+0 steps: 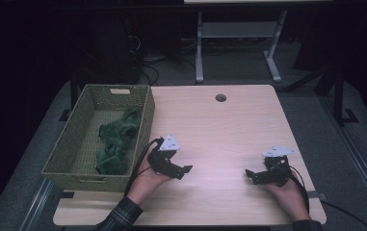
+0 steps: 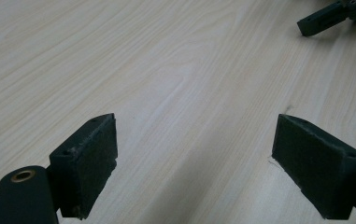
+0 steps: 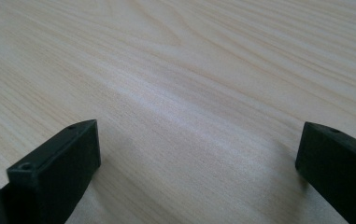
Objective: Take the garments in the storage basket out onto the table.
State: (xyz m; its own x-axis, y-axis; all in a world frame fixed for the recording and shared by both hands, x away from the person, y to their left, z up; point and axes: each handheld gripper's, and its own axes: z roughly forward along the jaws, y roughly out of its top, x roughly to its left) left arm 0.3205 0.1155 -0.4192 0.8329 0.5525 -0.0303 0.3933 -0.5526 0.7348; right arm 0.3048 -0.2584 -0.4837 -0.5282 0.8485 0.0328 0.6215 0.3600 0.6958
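A woven olive basket (image 1: pixel 143 126) stands at the table's left side with dark green cloth (image 1: pixel 116 142) bunched inside it. My left gripper (image 1: pixel 185 171) rests low over the table just right of the basket, jaws wide apart over bare wood (image 2: pixel 194 154). My right gripper (image 1: pixel 249 175) sits near the front right, pointing left, also open with nothing between its jaws (image 3: pixel 196 158). Its black jaw tip (image 2: pixel 318 21) appears at the top right of the left gripper view.
The light wooden table (image 1: pixel 219 130) has a round cable hole (image 1: pixel 220 97) near its far edge. Beyond it stand a white desk frame (image 1: pixel 239 43) and tangled cables (image 1: pixel 147 62) on the dark floor.
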